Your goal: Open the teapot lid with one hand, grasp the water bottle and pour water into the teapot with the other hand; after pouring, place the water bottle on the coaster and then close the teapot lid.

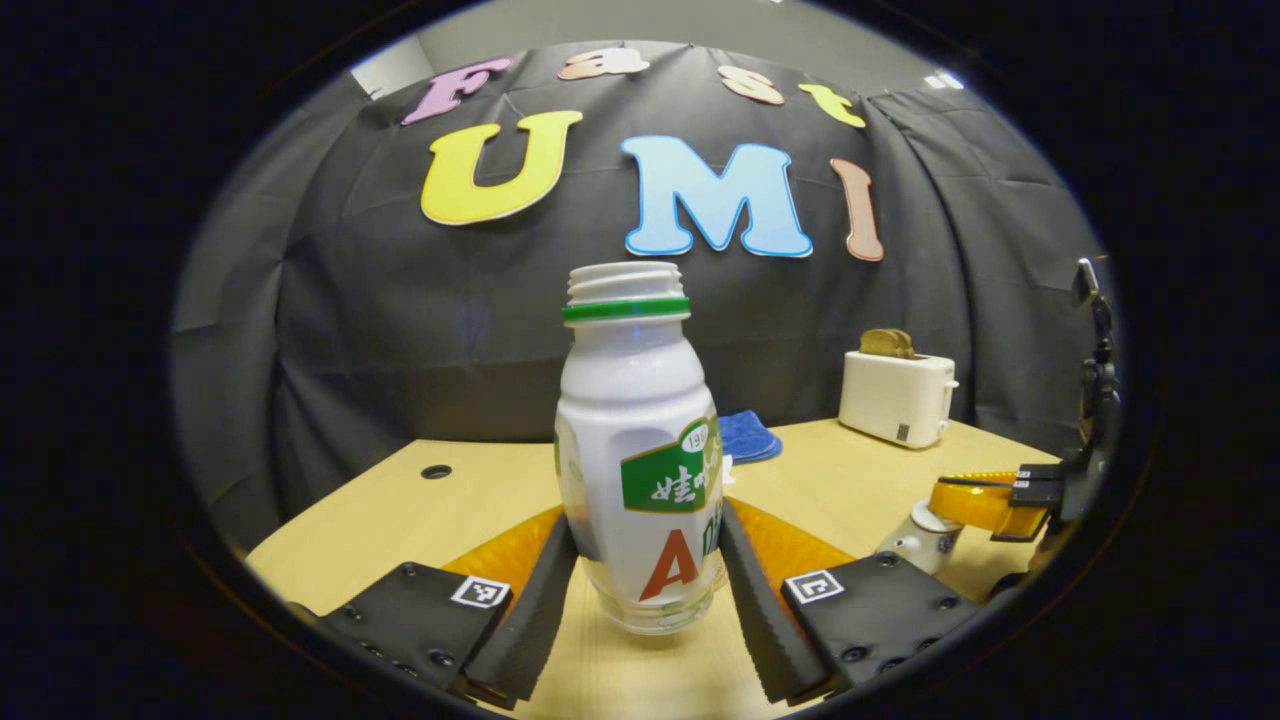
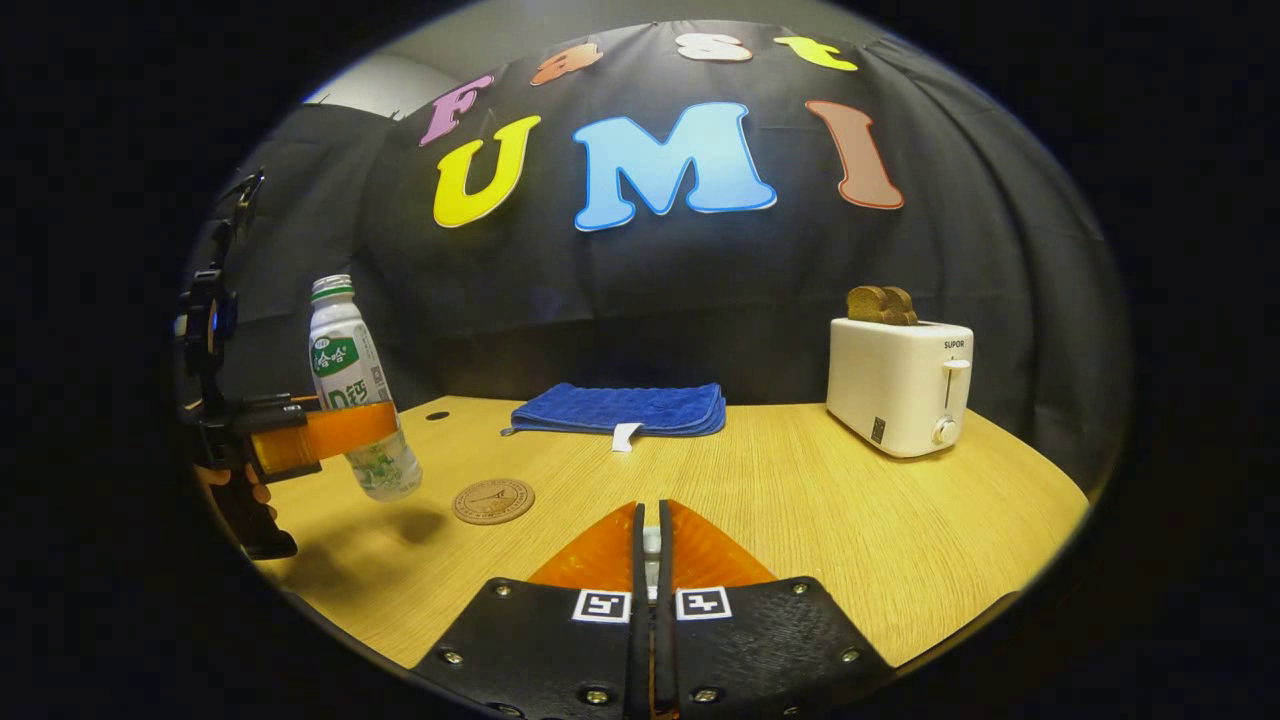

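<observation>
White capless water bottle (image 1: 640, 440) clamped upright in left gripper (image 1: 640, 585), lifted beside wooden coaster (image 2: 493, 500); right gripper (image 2: 652, 540) pressed together around something small, unidentifiable.

White toaster (image 2: 900, 385) holding toast (image 2: 881, 304), folded blue towel (image 2: 622, 408), wooden table (image 2: 800, 510)

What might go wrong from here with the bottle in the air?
The water bottle has no cap and hangs tilted in the left gripper, above the table, short of the coaster. It may spill, or slip. The right gripper pinches something small, perhaps the lid; it could drop.
</observation>
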Available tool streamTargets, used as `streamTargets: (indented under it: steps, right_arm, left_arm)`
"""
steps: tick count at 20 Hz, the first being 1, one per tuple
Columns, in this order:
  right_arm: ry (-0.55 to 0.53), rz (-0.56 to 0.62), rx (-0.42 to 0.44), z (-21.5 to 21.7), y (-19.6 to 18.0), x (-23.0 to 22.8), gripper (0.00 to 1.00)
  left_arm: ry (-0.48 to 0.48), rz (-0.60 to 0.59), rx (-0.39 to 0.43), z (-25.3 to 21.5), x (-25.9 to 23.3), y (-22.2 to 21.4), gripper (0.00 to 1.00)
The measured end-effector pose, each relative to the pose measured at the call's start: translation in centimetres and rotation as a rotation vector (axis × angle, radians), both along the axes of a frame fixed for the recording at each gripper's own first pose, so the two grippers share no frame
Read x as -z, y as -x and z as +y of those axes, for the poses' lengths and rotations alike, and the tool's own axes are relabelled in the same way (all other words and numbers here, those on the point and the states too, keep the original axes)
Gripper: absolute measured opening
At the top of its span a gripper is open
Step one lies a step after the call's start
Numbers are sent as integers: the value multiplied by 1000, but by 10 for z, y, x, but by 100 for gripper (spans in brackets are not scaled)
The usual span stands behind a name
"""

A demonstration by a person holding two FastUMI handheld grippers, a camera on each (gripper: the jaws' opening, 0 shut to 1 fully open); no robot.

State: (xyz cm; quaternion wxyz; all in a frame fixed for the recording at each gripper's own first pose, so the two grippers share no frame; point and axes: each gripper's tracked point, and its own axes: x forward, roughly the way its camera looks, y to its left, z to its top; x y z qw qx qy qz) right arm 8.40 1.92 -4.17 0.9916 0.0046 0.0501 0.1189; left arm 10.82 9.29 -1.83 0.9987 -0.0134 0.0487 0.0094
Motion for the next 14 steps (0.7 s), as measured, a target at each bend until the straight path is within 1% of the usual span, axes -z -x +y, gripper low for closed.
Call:
streamTargets:
  steps: [2, 4, 5, 8, 9, 10, 11, 13, 14]
  right_arm:
    - [7, 2, 3, 0, 1, 1, 2]
    - [13, 2, 5, 0, 1, 1, 4]
    - [12, 2, 4, 0, 0, 2, 8]
    - [-8, 6, -5, 0, 2, -1, 11]
    - [-15, 4, -3, 0, 3, -2, 26]
    - [-18, -2, 7, -3, 4, -3, 31]
    - [-25, -11, 6, -4, 6, -6, 31]
    - [-47, -26, 6, -5, 7, -12, 44]
    - [-54, -32, 9, -8, 8, -15, 44]
  left_arm:
    - [7, 5, 4, 1, 1, -4, 85]
    - [12, 10, 9, 0, 1, -9, 90]
    - [12, 13, 10, -1, 1, -12, 90]
    - [6, 19, 11, -1, 2, -18, 90]
    - [8, 21, 13, 0, 3, -21, 90]
    - [10, 24, 14, -1, 3, -23, 90]
    - [11, 28, 15, -3, 5, -26, 90]
    - [7, 35, 16, -4, 7, -33, 90]
    - [2, 37, 17, -4, 8, -37, 90]
